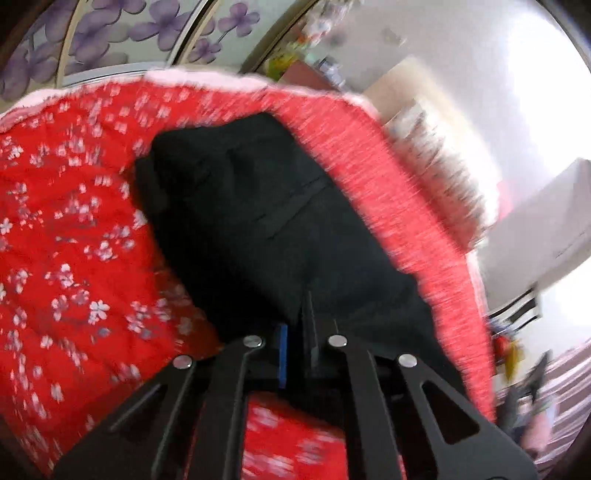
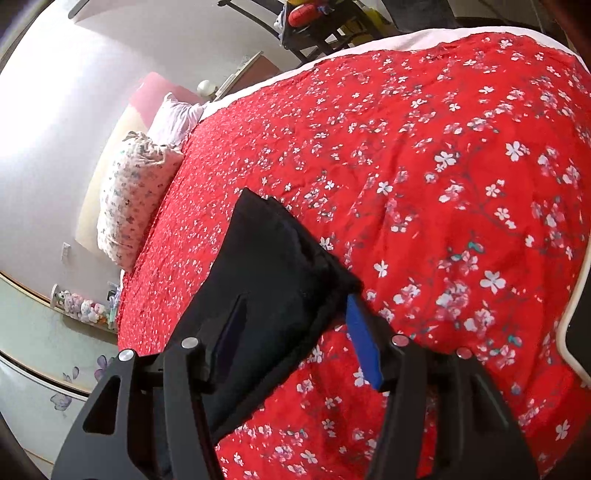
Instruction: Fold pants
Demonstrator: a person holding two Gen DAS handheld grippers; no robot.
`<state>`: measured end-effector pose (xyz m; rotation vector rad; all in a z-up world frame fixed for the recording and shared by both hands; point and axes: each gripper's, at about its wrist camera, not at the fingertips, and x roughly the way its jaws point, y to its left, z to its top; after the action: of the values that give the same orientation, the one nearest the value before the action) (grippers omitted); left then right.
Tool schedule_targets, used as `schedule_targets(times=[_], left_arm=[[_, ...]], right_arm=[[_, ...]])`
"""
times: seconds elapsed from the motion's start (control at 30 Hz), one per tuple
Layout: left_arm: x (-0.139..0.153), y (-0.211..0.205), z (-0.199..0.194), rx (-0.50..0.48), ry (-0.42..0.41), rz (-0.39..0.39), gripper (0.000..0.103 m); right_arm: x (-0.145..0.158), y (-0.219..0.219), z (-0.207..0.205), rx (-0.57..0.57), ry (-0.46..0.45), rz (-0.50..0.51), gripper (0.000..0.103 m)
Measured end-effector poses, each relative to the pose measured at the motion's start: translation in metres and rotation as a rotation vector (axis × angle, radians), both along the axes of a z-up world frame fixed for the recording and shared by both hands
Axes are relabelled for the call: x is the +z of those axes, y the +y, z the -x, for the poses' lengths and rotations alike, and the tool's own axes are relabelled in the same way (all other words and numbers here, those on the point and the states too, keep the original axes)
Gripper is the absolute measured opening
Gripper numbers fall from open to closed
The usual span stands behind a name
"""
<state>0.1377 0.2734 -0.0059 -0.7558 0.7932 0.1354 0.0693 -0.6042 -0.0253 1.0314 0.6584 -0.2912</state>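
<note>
Black pants [image 1: 251, 206] lie folded lengthwise on a red flowered bedspread [image 1: 66, 229]. In the left wrist view my left gripper [image 1: 297, 317] stands at the pants' near end, its blue pad and dark finger drawn tight together with black cloth pinched between them. In the right wrist view the pants [image 2: 273, 258] run away from me as a long dark strip. My right gripper [image 2: 295, 299] straddles their near right edge. One finger lies on the cloth, the blue pad [image 2: 364, 347] stands apart from it, and red bedspread [image 2: 443, 184] shows in the gap.
Two pillows [image 2: 136, 195] lie at the head of the bed by a pale wall. A wardrobe with purple flowers [image 1: 110, 33] stands beyond the bed. A dark chair with clutter [image 2: 317, 26] is past the far bed edge. The left wrist view is motion-blurred.
</note>
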Motion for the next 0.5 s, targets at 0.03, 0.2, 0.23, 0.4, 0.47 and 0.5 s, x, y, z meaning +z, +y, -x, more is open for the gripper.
schedule_targets(times=[0.03,0.2,0.23,0.4,0.47,0.5], left_arm=[[-0.009,-0.001,-0.006,-0.003,0.023,-0.009,0.010],[0.007,-0.022,0.003,-0.004,-0.025,-0.173,0.043],[0.013,-0.023,0.007,0.002,-0.043,-0.196,0.052],[0.053,-0.044,0.058,0.111,-0.207,-0.376,0.091],[0.063,-0.061,0.065,0.081,-0.253,-0.427,0.095],[0.066,-0.071,0.066,0.048,-0.268,-0.430,0.097]], right_arm=[[-0.001,0.002,0.002,-0.001,-0.001,-0.003,0.058],[0.002,0.002,0.006,0.010,0.007,-0.040,0.067],[0.003,0.000,0.008,0.006,0.001,-0.061,0.067],[0.000,-0.006,0.018,-0.039,-0.035,-0.132,0.066],[0.010,0.000,0.023,-0.070,-0.009,-0.054,0.062],[0.019,0.006,0.026,-0.074,-0.018,0.007,0.063]])
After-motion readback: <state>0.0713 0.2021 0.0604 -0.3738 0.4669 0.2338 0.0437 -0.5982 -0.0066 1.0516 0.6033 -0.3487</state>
